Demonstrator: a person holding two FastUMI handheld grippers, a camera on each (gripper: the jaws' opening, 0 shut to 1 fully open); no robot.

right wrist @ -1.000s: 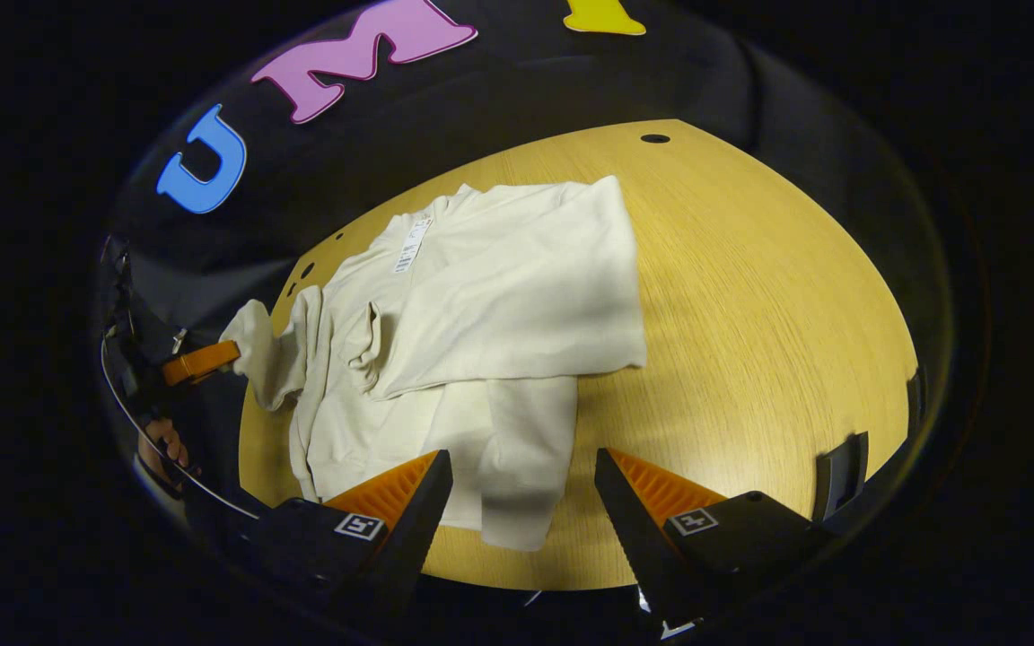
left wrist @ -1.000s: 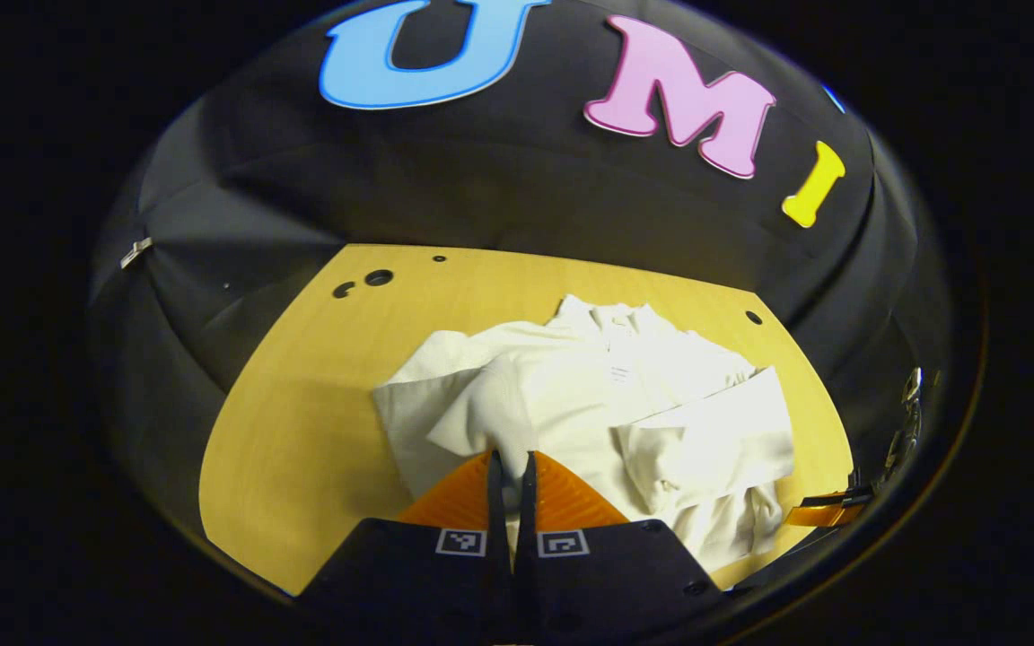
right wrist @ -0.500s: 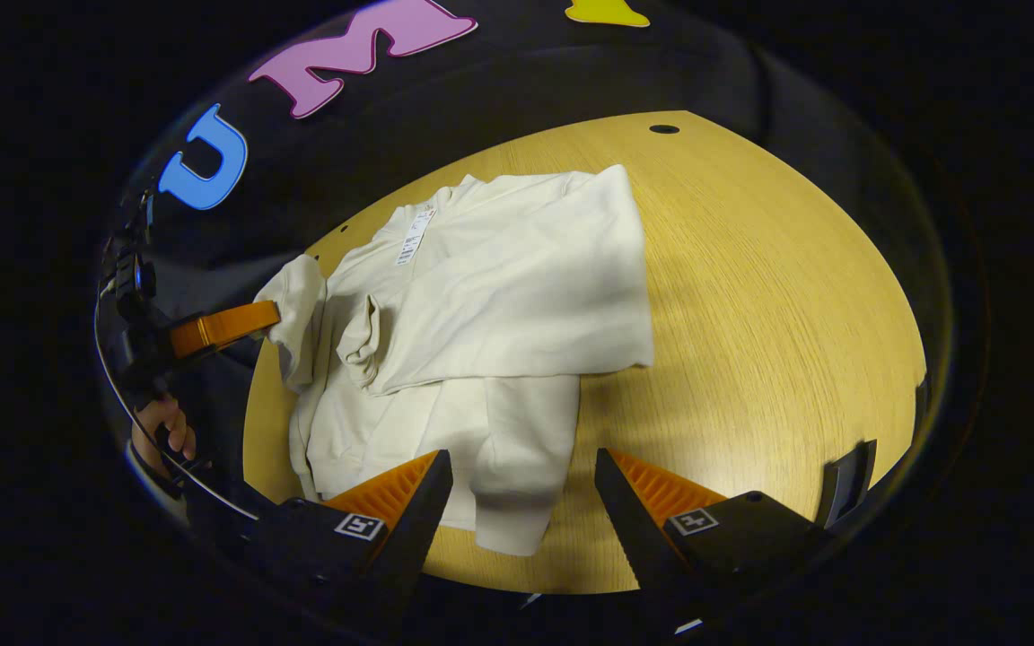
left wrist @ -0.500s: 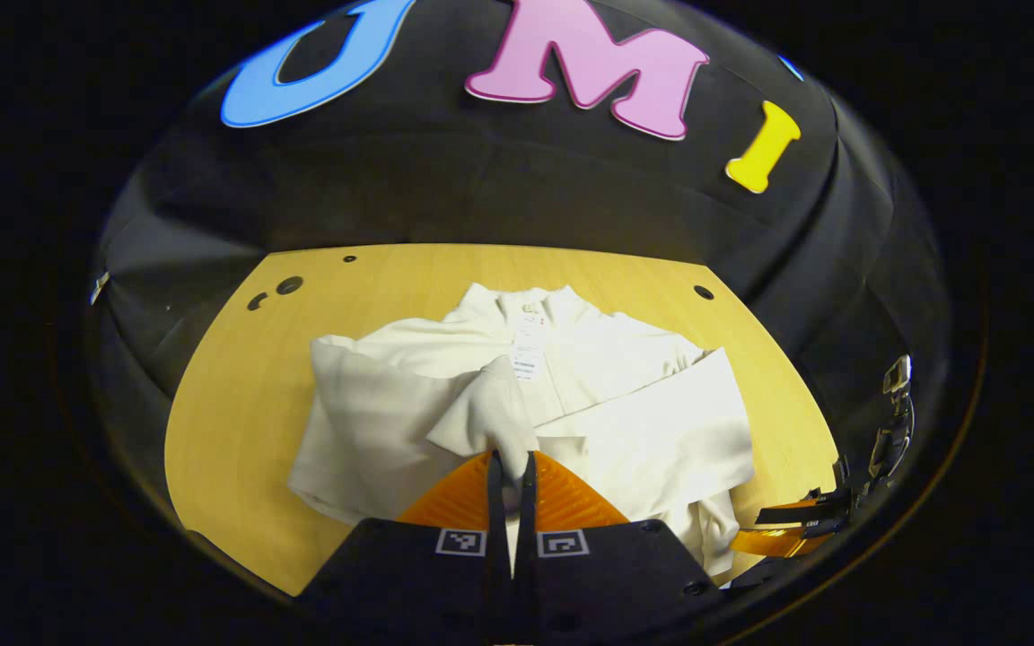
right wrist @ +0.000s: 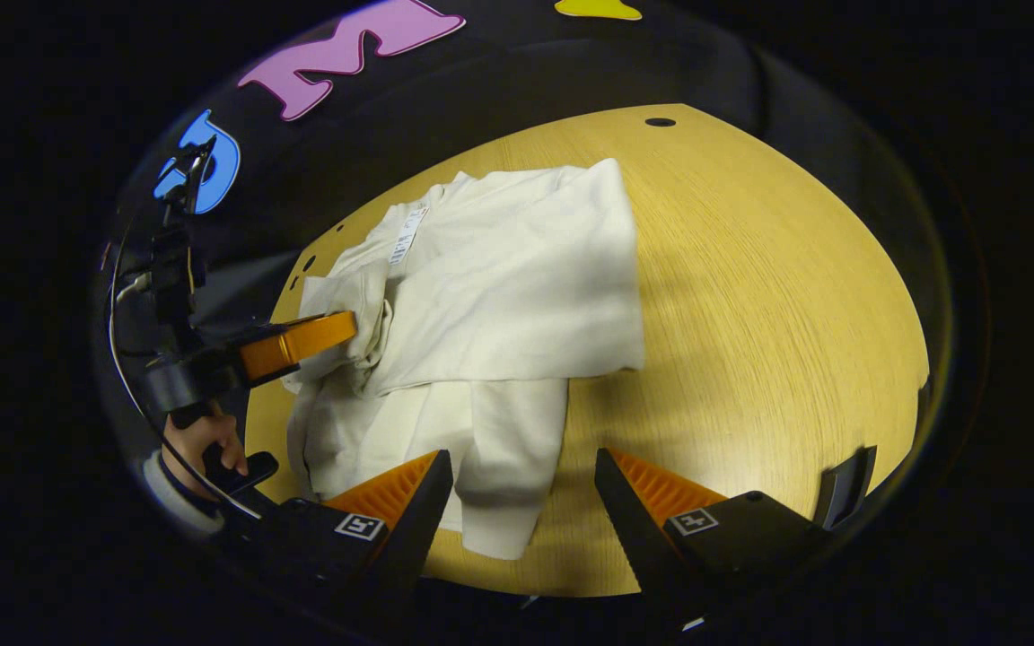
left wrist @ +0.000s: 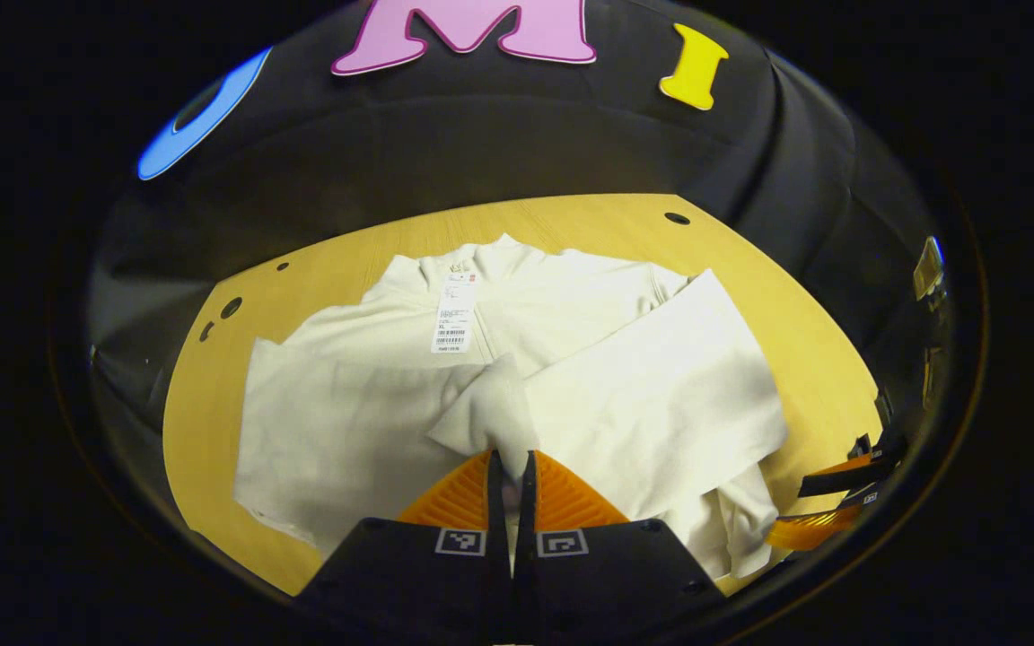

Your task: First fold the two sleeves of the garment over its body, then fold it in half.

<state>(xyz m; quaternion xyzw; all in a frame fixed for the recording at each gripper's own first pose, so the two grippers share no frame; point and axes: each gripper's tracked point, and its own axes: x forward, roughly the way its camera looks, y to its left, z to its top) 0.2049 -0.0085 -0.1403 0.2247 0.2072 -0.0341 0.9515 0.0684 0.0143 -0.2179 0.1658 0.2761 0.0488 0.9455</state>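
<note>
Since the earlier frame, my left gripper point(left wrist: 508, 462), clamped on the sleeve cuff point(left wrist: 490, 417), carried it over the cream sweatshirt point(right wrist: 499, 296) on the wooden table point(right wrist: 768, 296), while my right gripper point(right wrist: 521, 484) hung wide apart above its hem.

Count: 1 garment point(left wrist: 373, 404), 1 paper tag point(left wrist: 452, 316) on it, 2 sleeves point(left wrist: 661, 395) point(left wrist: 490, 417), 1 surface point(right wrist: 750, 296), 2 grippers point(left wrist: 508, 471) point(right wrist: 521, 489).
</note>
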